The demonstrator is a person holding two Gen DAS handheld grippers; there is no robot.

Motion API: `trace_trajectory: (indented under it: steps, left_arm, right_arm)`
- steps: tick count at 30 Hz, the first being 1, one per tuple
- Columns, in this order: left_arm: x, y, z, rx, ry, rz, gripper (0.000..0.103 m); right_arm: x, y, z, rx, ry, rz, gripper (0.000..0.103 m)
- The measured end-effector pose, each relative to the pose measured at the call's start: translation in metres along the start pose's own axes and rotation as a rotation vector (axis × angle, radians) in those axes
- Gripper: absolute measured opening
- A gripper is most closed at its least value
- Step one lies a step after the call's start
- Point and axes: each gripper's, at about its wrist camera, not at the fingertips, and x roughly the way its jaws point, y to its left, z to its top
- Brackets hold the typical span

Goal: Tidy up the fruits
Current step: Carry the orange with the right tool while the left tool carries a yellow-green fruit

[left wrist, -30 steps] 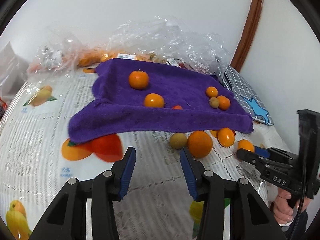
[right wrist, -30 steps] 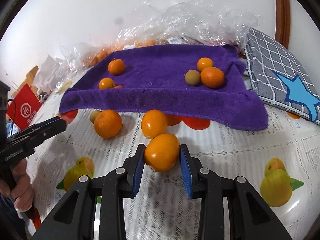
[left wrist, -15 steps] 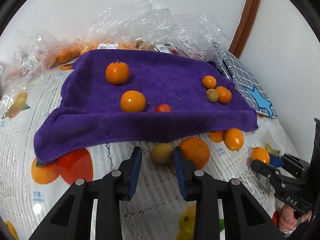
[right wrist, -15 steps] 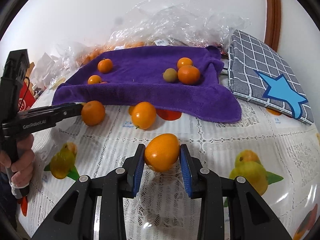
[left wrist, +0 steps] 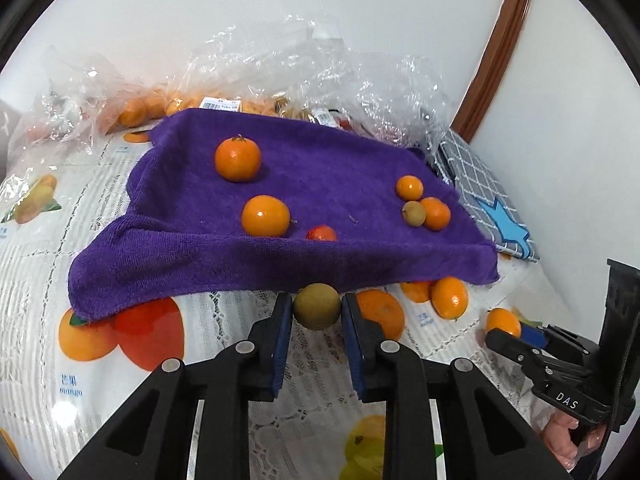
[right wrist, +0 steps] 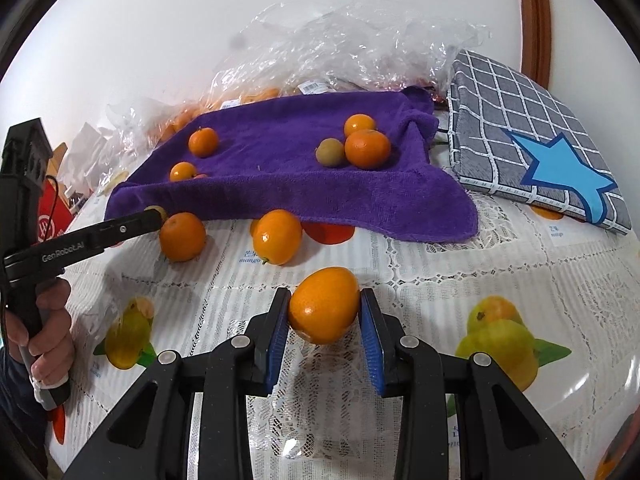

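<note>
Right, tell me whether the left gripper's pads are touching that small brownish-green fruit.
Touching. The left wrist view shows the left gripper with both blue pads pressed against the sides of the brownish-green fruit, with no gap on either side.

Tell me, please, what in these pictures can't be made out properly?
- Left view: the bags are crumpled and glary, so their fruit is uncountable.
- Left view: the towel fold hides most of the red fruit.
- Right view: the frame edge cuts the person off beyond the hand.

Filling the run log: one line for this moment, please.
left gripper: shut on brown fruit | right gripper: shut on orange | purple towel: six fruits
</note>
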Motion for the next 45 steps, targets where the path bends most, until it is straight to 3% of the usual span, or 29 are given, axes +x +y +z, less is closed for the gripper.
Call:
trace_trajectory:
  steps: [19,32,45]
  left_arm:
    - [-0.012,-0.004,0.0,0.014,-0.073,0.039,0.024]
    - [-0.022,-0.004,0.001,0.007,-0.12,0.032,0.024]
    - [-0.038,0.023,0.019,-0.061,-0.172,0.088,0.024]
  right_arm:
    - [-0.001,-0.012,-0.001,0.072,-0.004,-0.009,0.035]
    - [-0.01,-0.002,-0.001,0.042,-0.027,-0.03,0.035]
    - [-0.024,0.001,0.033,0.01,-0.099,-0.008,0.035]
